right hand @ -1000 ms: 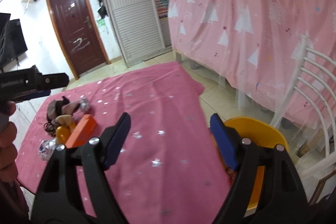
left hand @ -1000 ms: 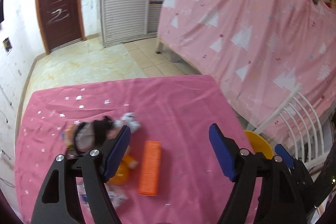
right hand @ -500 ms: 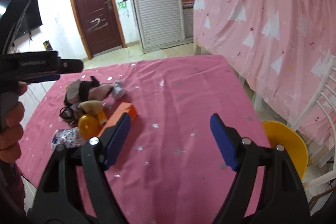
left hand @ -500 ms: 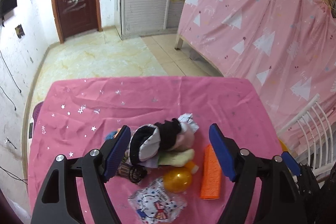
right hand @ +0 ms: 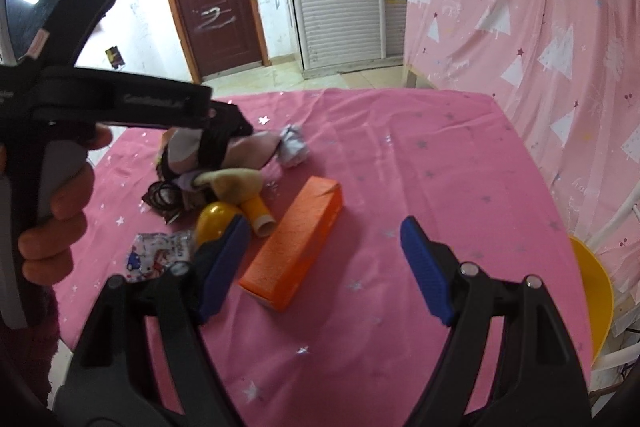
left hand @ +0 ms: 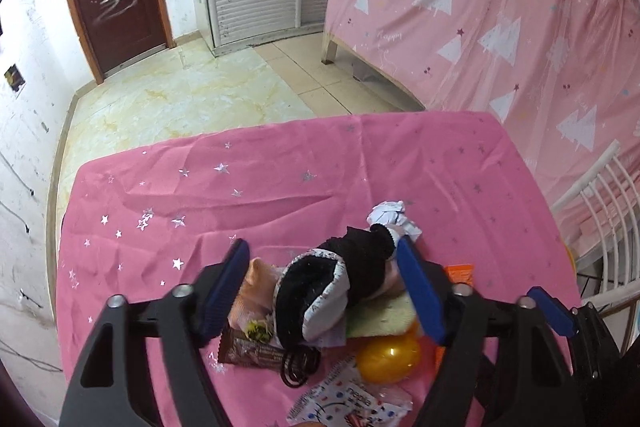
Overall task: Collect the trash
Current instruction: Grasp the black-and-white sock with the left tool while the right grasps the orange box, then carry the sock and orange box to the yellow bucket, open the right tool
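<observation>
The trash pile [left hand: 340, 307] lay on the pink-covered surface [left hand: 280, 187], just left of the orange box [right hand: 296, 251]. The left tongs [left hand: 324, 291] straddled its black-and-white sock [left hand: 320, 287], jaws just closing, pads not visibly pressing. The right tongs [right hand: 324, 263] hung spread, empty, over the orange box's near end.

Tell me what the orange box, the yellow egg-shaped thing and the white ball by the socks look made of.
Orange box: likely matte cardboard, given its sharp folded edges and open end flap.
Yellow egg: seemingly glossy plastic; it shows a bright highlight.
White ball: crumpled paper or tissue, all creases.
</observation>
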`<action>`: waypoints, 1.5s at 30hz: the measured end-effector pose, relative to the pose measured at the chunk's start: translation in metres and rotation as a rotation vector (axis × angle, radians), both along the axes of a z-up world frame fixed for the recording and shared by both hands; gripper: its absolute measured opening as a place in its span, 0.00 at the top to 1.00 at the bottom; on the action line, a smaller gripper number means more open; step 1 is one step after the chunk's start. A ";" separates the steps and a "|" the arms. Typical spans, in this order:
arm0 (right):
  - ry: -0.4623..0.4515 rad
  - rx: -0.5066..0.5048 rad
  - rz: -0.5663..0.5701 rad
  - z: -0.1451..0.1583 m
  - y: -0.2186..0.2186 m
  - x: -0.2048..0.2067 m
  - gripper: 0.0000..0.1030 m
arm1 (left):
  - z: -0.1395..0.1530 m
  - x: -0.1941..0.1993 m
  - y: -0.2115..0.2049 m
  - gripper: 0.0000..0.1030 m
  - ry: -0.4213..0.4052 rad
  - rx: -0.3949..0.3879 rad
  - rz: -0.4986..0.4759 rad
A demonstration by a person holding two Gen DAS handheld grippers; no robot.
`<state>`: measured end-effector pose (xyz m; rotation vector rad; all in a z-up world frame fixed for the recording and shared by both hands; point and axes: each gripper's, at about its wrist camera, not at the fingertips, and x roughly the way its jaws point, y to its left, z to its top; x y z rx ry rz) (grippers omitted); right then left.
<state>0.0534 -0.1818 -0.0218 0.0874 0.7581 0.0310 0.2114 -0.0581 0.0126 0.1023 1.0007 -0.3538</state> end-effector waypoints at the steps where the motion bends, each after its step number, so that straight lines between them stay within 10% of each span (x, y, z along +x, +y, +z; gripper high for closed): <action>1: 0.004 0.000 0.000 -0.001 0.001 0.001 0.27 | -0.003 0.000 -0.002 0.50 0.004 0.005 -0.013; 11: 0.048 -0.014 -0.013 -0.010 0.007 0.012 0.28 | 0.005 -0.024 -0.008 0.84 -0.048 -0.009 -0.092; 21: 0.096 -0.029 -0.012 -0.019 0.010 0.013 0.41 | 0.004 -0.042 -0.003 0.84 -0.016 -0.048 -0.201; 30: 0.115 -0.056 -0.007 -0.024 0.007 0.013 0.78 | -0.007 -0.067 -0.011 0.71 -0.175 0.080 -0.313; 34: 0.110 -0.046 -0.008 -0.024 0.005 0.012 0.79 | -0.016 -0.067 -0.012 0.70 -0.213 0.132 -0.303; 45: 0.070 0.042 -0.024 -0.019 -0.013 0.008 0.79 | 0.011 -0.069 0.016 0.80 -0.212 -0.067 -0.249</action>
